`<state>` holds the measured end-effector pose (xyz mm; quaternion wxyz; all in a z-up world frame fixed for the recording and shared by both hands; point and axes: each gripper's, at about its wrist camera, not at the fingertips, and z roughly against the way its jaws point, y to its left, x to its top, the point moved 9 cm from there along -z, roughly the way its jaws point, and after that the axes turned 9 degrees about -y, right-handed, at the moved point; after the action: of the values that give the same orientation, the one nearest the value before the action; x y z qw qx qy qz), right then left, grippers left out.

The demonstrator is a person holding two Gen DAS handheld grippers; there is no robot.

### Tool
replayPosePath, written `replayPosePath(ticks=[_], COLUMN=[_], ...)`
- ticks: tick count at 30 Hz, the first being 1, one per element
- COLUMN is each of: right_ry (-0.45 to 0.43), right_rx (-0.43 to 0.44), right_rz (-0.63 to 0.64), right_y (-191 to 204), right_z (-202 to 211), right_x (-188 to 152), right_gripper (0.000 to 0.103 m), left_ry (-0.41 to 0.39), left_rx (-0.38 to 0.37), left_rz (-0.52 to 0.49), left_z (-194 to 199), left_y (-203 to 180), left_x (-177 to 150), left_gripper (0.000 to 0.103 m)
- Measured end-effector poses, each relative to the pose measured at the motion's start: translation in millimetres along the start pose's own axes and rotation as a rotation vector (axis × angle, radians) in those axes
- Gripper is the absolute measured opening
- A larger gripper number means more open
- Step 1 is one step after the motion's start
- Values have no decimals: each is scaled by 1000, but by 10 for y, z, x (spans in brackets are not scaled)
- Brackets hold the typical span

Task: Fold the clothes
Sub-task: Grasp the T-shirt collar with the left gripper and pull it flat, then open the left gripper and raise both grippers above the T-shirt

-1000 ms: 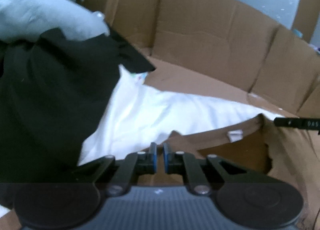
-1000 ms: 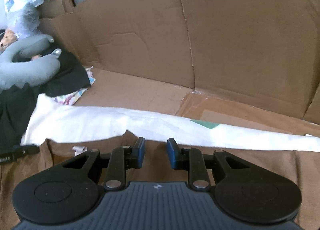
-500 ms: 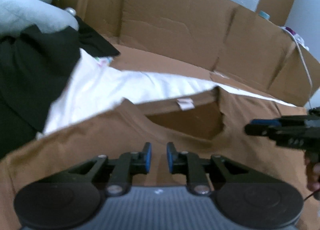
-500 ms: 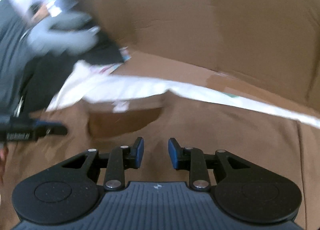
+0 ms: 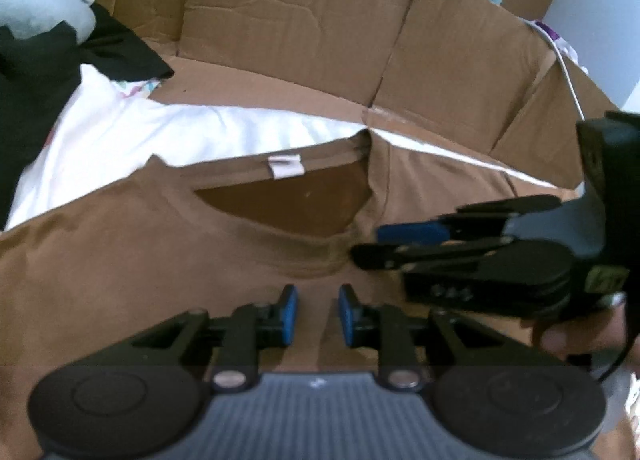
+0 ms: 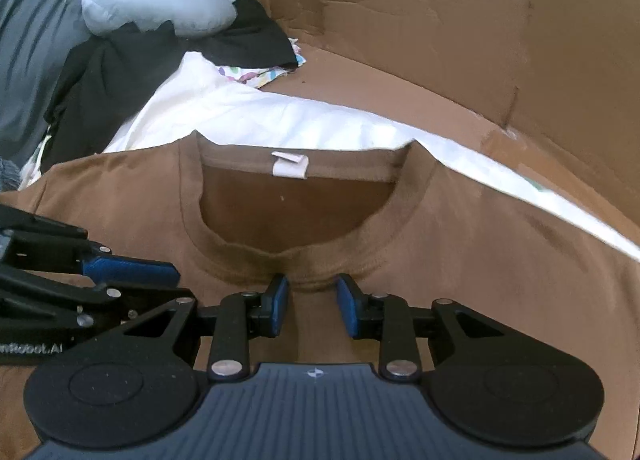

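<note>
Brown ribbed-collar T-shirt [image 6: 440, 252] lies flat; left gripper [image 5: 314, 314] jaws opening, right gripper [image 6: 312, 306] jaws apart, empty.

Brown T-shirt [image 6: 440, 244] — spread flat, collar up, atop white cloth [image 6: 248, 115]

The T-shirt [image 6: 440, 244] lies on a sheet [image 6: 280, 115], a cardboard wall [image 6: 440, 19] behind, piled clothes [image 6: 120, 71] left.

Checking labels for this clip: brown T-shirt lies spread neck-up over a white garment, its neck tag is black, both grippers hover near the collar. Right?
Not quite. The neck tag is white, not black, as the right wrist view shows. The rest stands: brown T-shirt over the white garment, left gripper and right gripper near the collar.
</note>
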<state>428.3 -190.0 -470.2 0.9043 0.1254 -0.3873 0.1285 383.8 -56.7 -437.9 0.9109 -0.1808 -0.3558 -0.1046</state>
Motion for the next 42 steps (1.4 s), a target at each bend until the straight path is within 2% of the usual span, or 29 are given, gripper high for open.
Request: replayPosePath(ticks=[2, 4, 6, 9, 14, 18, 19, 21, 23, 28, 34, 39, 42], right_ry=[0, -2, -7, -3, -49, -61, -63, -74, -92, -121, -125, -169, -184], right_rx=[-1, -1, 3, 7, 42, 0, -14, -35, -58, -106, -134, -205, -221], right_rz=[10, 5, -21, -71, -111, -109, -123, -149, -166, -190, -143, -140, -172], right_y=[2, -11, -46, -77, -178, -450, -543, -708, -850, -1139, -1216, -1350, -1398], right_z=[-37, -69, -99, -109, 189, 518, 604, 778, 973, 1445, 1966, 2471, 2782], right_x=[27, 52, 83, 152, 284, 344, 360, 408, 473, 611, 665, 641, 622], right_gripper=[35, 35, 31, 31, 33, 36, 40, 46, 49, 66, 69, 73, 73], left_ry=[5, 17, 33, 31, 17, 44, 49, 41, 21, -3, -9, 6, 12], left_rx=[0, 19, 34, 50, 86, 84, 79, 71, 78, 74, 97, 132, 134], left_rz=[4, -8, 9, 20, 5, 44, 42, 54, 63, 20, -25, -8, 2], left_z=[-59, -146, -216, -278, -344, -360, -339, -261, -144, 207, 629, 915, 1120], left_y=[-38, -56, -16, 41, 61, 79, 71, 70, 90, 106, 201, 268, 220], left_x=[39, 54, 36, 18, 101, 199, 236, 333, 441, 642, 727, 813, 886], left_gripper=[23, 16, 16, 12, 7, 7, 8, 16, 29, 51, 63, 65, 76])
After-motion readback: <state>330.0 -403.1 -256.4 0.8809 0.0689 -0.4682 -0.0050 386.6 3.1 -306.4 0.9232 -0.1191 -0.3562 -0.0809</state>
